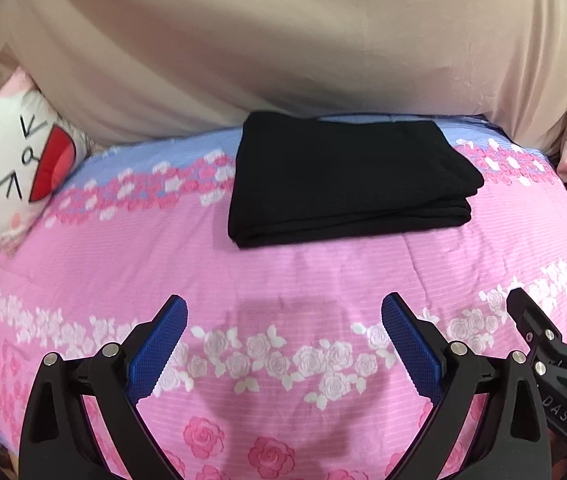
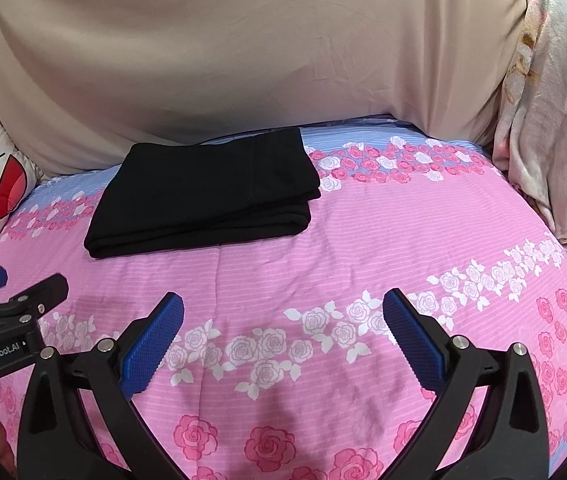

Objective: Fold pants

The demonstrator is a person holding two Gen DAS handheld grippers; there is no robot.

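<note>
Both grippers, left gripper point(image 1: 283, 344) and right gripper point(image 2: 283, 340), have jaws wide open, holding nothing. Black pants point(image 1: 347, 180) lie neatly folded on the bed point(image 1: 283, 280); folding looks done.

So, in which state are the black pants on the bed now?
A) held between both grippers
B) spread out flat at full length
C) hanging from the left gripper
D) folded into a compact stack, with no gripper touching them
D: the black pants lie folded in layers on the pink floral bedspread, while the left gripper and the right gripper are open and apart from them.
</note>
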